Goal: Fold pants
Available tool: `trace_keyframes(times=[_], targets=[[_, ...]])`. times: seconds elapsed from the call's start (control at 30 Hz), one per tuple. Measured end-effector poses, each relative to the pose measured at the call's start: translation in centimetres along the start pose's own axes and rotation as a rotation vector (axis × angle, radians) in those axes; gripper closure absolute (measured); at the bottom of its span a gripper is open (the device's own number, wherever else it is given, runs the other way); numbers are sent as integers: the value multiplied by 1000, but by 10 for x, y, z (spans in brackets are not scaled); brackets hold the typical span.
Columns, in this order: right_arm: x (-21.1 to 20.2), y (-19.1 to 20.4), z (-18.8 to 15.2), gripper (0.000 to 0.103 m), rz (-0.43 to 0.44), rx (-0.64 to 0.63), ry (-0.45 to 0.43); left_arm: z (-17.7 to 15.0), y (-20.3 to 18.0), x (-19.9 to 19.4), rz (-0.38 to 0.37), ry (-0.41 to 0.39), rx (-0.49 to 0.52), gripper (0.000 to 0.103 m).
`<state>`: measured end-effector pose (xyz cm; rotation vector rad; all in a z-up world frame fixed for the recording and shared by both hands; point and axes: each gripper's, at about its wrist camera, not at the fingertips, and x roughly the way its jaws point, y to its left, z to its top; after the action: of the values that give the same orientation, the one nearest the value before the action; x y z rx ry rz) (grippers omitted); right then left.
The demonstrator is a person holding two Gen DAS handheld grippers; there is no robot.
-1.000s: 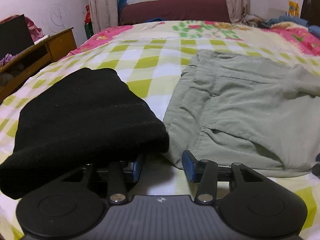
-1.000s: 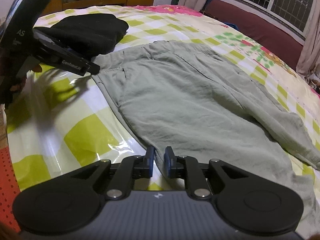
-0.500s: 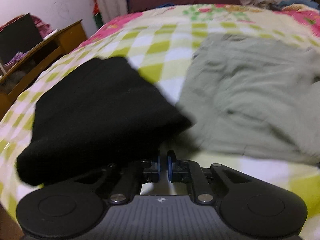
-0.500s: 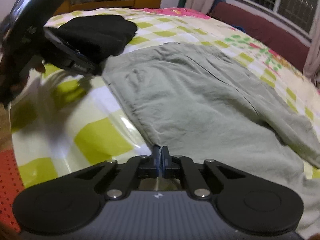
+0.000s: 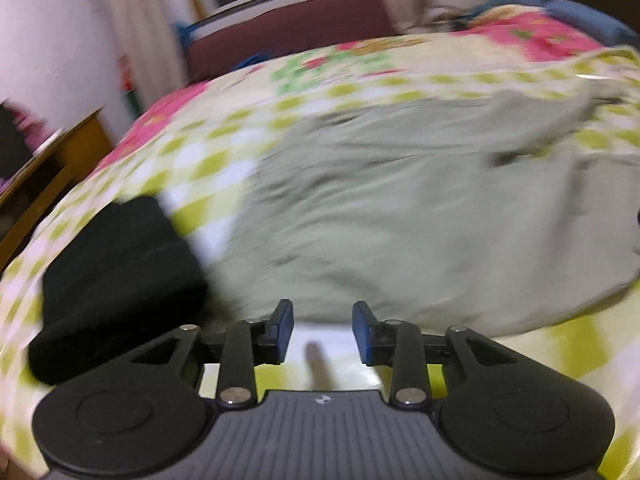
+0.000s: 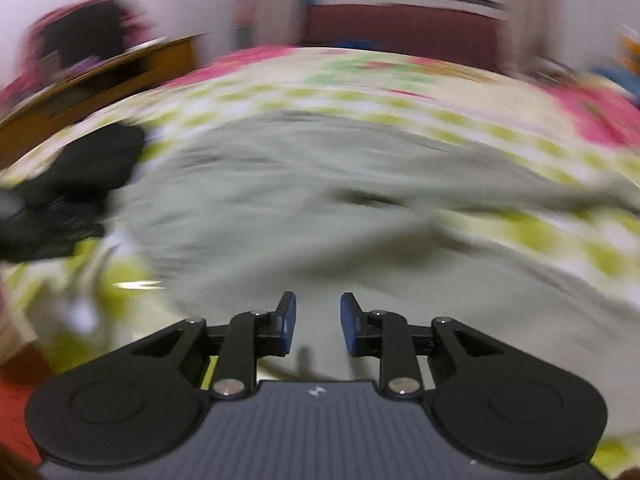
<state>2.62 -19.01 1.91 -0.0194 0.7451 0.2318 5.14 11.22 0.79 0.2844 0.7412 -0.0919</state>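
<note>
Grey-green pants (image 5: 400,208) lie spread on the checked bed cover; both views are motion-blurred. In the left wrist view my left gripper (image 5: 322,330) is open and empty, just short of the pants' near edge, over bare cover. In the right wrist view the pants (image 6: 304,208) fill the middle, and my right gripper (image 6: 318,322) is open and empty just above the cloth. The left gripper (image 6: 36,224) shows as a dark blur at the left edge there.
A folded black garment (image 5: 116,276) lies left of the pants, also in the right wrist view (image 6: 92,160). A wooden desk (image 5: 48,176) stands beyond the bed's left side. A dark red headboard or sofa (image 5: 288,32) is at the far end.
Both grippers were shut half a second ago and are now open. Both views have swung: the left gripper moved right, from the black garment to the pants; the pants look more bunched.
</note>
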Motion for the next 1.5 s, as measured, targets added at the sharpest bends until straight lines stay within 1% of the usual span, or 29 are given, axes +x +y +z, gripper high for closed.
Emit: trace_keyframes(times=[0.1, 0.13, 0.17, 0.2, 0.23, 0.27, 0.3, 0.33, 0.37, 0.43, 0.47, 0.5, 0.57, 0.63, 0.7, 0.73, 0.8, 0.87, 0.9, 1.0, 1.07, 1.1, 1.17, 1.23, 1.3, 1.4, 1.43, 1.47, 1.5], targets=[[-11, -70, -13, 77, -172, 125, 21, 14, -46, 15, -73, -15, 73, 51], [-13, -91, -17, 77, -230, 155, 28, 18, -57, 22, -97, -8, 84, 50], [-11, -111, -22, 75, -313, 181, 54, 23, -69, 32, -124, 12, 97, 50], [-8, -130, -26, 75, -395, 217, 94, 25, -77, 40, -125, 29, 109, 50], [-7, -149, -32, 73, -448, 272, 131, 27, -82, 46, -117, 33, 125, 50], [-10, -166, -37, 77, -455, 332, 148, 30, -83, 50, -115, 34, 139, 50], [-16, -176, -39, 79, -434, 375, 140, 36, -80, 52, -125, 39, 145, 50], [-22, -179, -36, 78, -425, 378, 135, 41, -76, 53, -134, 43, 143, 50], [-26, -175, -29, 73, -425, 343, 122, 45, -70, 51, -139, 37, 141, 50], [-29, -160, -10, 73, -394, 221, 63, 60, -53, 48, -132, -10, 144, 49], [-24, -151, 4, 73, -354, 167, 38, 67, -45, 46, -126, -29, 141, 47], [-16, -144, 18, 72, -305, 128, 24, 78, -34, 50, -118, -47, 138, 42], [13, -131, 54, 70, -181, 33, 6, 100, -15, 64, -99, -76, 133, 37], [54, -117, 95, 68, -101, -88, -5, 123, 4, 89, -70, -96, 149, 37], [104, -104, 135, 63, -19, -219, 5, 143, 20, 120, -29, -101, 183, 37], [130, -99, 153, 58, 25, -274, 21, 150, 28, 135, -19, -89, 199, 37], [172, -86, 176, 57, 84, -362, 59, 165, 46, 167, -27, -52, 217, 37], [212, -84, 197, 57, 120, -376, 125, 178, 58, 195, -49, -9, 217, 37], [224, -86, 202, 57, 128, -378, 143, 183, 64, 211, -53, 10, 217, 37], [247, -89, 207, 56, 118, -408, 164, 194, 73, 237, -93, 42, 212, 36], [259, -90, 208, 54, 150, -420, 221, 204, 74, 257, -158, 87, 219, 27], [265, -90, 209, 53, 158, -428, 241, 206, 73, 265, -165, 99, 224, 25], [271, -89, 212, 47, 172, -439, 259, 210, 73, 274, -149, 107, 236, 23], [275, -91, 215, 44, 173, -436, 275, 215, 78, 284, -142, 114, 219, 19], [274, -90, 215, 44, 172, -435, 284, 218, 83, 290, -166, 127, 198, 19], [274, -88, 211, 49, 166, -429, 286, 220, 83, 301, -170, 147, 210, 17], [274, -87, 210, 54, 168, -420, 286, 223, 83, 303, -169, 149, 207, 18], [275, -87, 210, 62, 174, -413, 287, 226, 83, 305, -173, 156, 201, 20], [274, -86, 209, 68, 182, -404, 286, 228, 82, 308, -179, 169, 194, 27]])
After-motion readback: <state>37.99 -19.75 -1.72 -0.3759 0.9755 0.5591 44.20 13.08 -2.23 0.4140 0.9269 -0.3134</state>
